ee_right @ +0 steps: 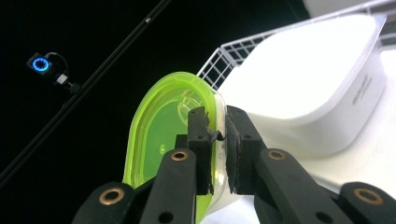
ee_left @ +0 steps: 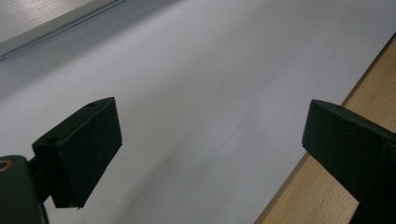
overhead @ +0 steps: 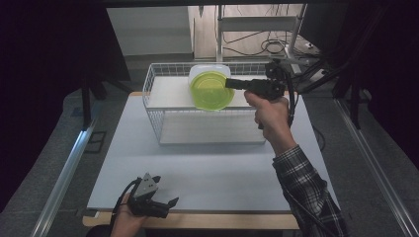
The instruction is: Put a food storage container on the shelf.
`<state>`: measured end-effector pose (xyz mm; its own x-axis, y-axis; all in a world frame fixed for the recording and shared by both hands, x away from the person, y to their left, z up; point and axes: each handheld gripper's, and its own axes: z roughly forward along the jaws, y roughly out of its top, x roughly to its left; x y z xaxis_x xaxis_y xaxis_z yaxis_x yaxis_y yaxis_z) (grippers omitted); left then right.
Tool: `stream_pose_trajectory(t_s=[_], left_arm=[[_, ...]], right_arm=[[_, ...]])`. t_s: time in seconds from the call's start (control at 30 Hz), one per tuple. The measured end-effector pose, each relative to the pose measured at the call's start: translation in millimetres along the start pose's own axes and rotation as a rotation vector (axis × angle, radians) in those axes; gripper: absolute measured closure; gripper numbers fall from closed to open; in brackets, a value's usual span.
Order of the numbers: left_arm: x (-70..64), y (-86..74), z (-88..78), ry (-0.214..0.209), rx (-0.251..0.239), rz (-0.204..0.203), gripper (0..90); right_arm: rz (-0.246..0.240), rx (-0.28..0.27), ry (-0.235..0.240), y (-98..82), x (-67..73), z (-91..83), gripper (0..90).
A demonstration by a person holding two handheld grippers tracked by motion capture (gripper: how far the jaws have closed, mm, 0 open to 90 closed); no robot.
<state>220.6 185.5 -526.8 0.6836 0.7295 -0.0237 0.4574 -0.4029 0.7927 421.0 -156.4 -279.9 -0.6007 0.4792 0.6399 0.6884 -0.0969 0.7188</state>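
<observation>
A white wire-mesh basket (overhead: 153, 106) with a flat white floor stands at the far half of the worktop (overhead: 197, 173). In it sits a white, round-cornered plastic tub (ee_right: 317, 88), seen in the right gripper view as tilted, with its pale side and base facing the camera. A translucent lime-green plastic lid (overhead: 211, 90) with a rounded outline stands on edge against that tub, lifted above the basket floor and near the basket's far wall.

The right gripper (ee_right: 218, 135) has its 2 black fingers (ee_right: 198, 140) drawn narrow and clamped on the rim of the green lid, 1 finger on each face of it; the lid carries a clear outer band around the green middle. In the high view this gripper reaches level over the basket from the right, held by a hand with a plaid sleeve (overhead: 306, 182) behind it.

The left gripper (overhead: 165, 203) lies low at the near edge of the worktop in the person's other hand, a grey three-cornered plate on top of it. Its fingers (ee_left: 84, 149) stand wide apart with nothing between them, over bare surface.

The worktop is a pale grey sheet on a light wooden board (ee_left: 327, 196) that shows along the near edge. Around it the room is dark; a metal rail (overhead: 64, 182) runs along the floor at the left, and cables (overhead: 269, 47) lie beyond the basket.
</observation>
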Motion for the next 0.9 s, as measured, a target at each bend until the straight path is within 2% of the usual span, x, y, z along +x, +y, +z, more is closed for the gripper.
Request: stream_pose_trajectory(t_s=[0.23, 0.6, 0.9], left_arm=[[-0.2, -0.1, 0.3, -0.003, -0.001, -0.003, 4.6], [-1.0, 0.1, 0.7, -0.010, 0.001, 0.004, 4.6], [-2.0, 0.2, 1.2, -0.014, 0.007, 0.010, 4.7]], right_arm=[[0.005, -0.044, -0.037, 21.8, 4.2, 5.5, 81.6], [-0.006, -0.080, -0.104, 42.2, 5.6, 15.3, 81.5], [0.014, -0.104, -0.152, 50.8, -3.9, 27.9, 81.5]])
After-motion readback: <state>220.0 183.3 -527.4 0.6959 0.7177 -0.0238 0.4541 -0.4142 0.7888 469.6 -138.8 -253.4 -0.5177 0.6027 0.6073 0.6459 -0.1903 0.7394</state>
